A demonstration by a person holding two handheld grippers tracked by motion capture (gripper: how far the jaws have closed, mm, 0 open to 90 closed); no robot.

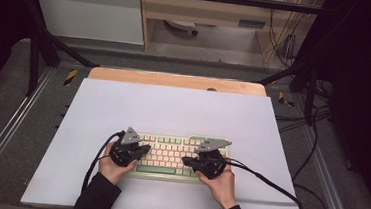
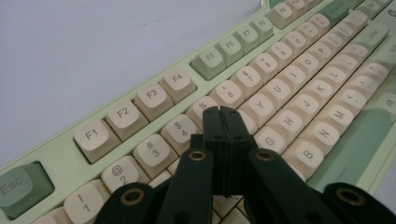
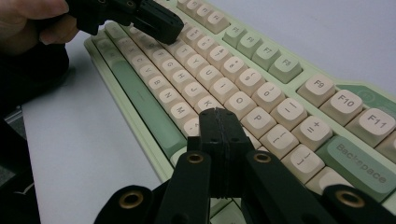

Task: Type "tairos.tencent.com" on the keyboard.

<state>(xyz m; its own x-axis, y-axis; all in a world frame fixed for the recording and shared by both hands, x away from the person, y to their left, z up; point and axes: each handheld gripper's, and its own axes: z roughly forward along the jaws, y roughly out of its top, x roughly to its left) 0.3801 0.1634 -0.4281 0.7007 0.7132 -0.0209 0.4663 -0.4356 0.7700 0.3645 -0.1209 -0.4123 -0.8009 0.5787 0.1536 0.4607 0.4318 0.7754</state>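
With both jaws closed and empty, your left hand-held gripper (image 1: 142, 150) and right hand-held gripper (image 1: 187, 161) hover over the keyboard (image 1: 169, 153), whose long axis runs left-right low in frame.

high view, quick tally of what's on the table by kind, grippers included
Pale green keyboard with cream keycaps: 1
Black two-jaw grippers, jaws shut over the keys: 2 (left gripper, right gripper)
White sheet covering the table: 1
Total: 4

Pale green keyboard (image 1: 169, 156) with cream keycaps, flat on white table surface, near front edge
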